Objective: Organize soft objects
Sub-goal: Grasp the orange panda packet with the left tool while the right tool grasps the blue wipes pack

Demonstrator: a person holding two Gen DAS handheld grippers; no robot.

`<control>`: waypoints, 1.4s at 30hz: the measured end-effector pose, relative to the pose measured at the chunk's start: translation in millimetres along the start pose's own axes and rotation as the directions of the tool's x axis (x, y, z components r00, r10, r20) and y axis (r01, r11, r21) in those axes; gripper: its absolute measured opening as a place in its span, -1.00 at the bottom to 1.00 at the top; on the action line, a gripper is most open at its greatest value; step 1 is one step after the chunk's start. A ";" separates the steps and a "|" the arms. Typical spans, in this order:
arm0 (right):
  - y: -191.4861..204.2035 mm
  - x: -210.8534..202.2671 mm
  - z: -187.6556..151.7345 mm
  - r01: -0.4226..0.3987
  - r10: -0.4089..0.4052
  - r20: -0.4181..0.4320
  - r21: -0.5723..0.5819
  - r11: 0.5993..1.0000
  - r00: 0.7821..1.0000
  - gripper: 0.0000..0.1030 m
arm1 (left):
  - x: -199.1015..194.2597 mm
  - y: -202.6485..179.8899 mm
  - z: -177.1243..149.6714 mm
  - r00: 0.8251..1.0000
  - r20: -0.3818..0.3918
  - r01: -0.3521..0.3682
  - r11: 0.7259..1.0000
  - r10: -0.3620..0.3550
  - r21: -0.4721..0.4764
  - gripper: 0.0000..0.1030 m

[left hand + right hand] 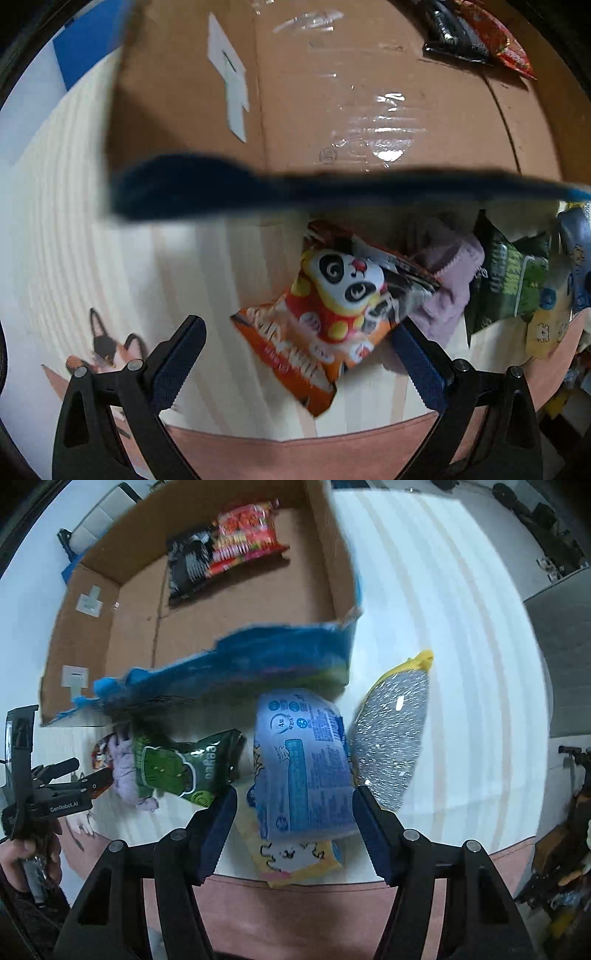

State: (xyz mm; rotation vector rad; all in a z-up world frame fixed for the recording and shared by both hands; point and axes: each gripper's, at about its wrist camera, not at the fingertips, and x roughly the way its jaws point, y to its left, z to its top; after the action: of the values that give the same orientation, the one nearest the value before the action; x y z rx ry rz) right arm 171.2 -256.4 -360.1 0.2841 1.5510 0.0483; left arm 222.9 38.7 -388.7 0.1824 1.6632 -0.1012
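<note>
My left gripper (295,354) is open over an orange panda snack bag (325,321) that lies between its fingers on the table. A lilac cloth (450,280) and a green bag (509,280) lie to its right. My right gripper (293,825) is open around a pale blue packet (303,764), which rests on a yellow packet (295,860). A silver glittery pouch (391,734) lies right of it, the green bag (177,768) and lilac cloth (123,771) left. The open cardboard box (133,602) behind holds a black bag (188,565) and a red bag (247,531).
The box's blue front flap (236,664) hangs toward the items; it also shows in the left wrist view (295,188). The left gripper (48,794) is visible at the right view's left edge. The striped white table (443,627) extends right. A pink border (295,454) marks the near edge.
</note>
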 end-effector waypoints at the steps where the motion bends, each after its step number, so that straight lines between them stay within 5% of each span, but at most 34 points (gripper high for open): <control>1: -0.2 5.0 1.0 0.005 -0.005 -0.011 0.004 1.000 1.000 0.32 | 2.0 0.7 1.3 1.000 -0.003 0.011 1.000 -0.011 -0.005 0.99; 3: -0.3 13.2 1.2 0.017 -0.017 -0.028 0.005 1.000 0.999 0.31 | 5.2 2.0 3.4 0.999 -0.010 0.045 0.999 -0.046 -0.020 0.83; 6: 0.1 14.8 -3.1 0.044 -0.044 -0.027 -0.004 0.999 0.999 -0.10 | 6.5 0.2 1.9 0.997 -0.018 0.071 0.997 -0.072 -0.040 0.35; 10: 3.4 10.7 -16.0 0.051 -0.052 -0.035 -0.028 0.998 0.998 -0.20 | 3.6 -7.0 -15.3 0.996 -0.018 0.090 0.993 -0.092 -0.074 0.00; 15: 13.2 9.4 -35.7 0.038 -0.044 -0.074 -0.090 0.995 0.996 -0.21 | -0.3 -19.3 -45.2 0.986 -0.012 0.162 0.982 -0.164 -0.098 0.00; 21: -4.9 2.4 -39.0 -0.034 0.031 -0.075 -0.035 0.999 0.997 0.13 | -3.7 2.5 -79.5 0.956 -0.008 0.285 0.936 -0.293 -0.207 0.00; 26: -28.3 -20.7 -36.1 -0.119 0.119 0.003 0.073 0.990 0.993 0.24 | -4.5 28.1 -81.2 0.958 0.021 0.282 0.927 -0.286 -0.247 0.03; 29: -34.7 -16.6 -31.6 -0.123 0.123 0.001 0.097 0.988 0.992 0.27 | 5.2 29.2 -69.0 0.939 0.008 0.334 0.904 -0.345 -0.268 0.06; 37: -41.4 30.2 -22.8 -0.158 0.170 -0.085 0.132 0.979 0.982 0.26 | 18.9 31.3 -48.9 0.945 0.012 0.317 0.905 -0.327 -0.284 0.06; 42: -33.3 25.5 -28.7 -0.164 0.173 -0.066 0.118 0.979 0.983 -0.04 | -2.1 16.6 -54.0 0.978 0.001 0.204 0.953 -0.209 -0.222 0.06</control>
State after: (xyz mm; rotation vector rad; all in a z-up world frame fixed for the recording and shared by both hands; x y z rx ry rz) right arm 138.6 -278.9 -391.9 0.5080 1.6048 0.1064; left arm 173.2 64.3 -380.5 -0.1611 1.6993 -0.0709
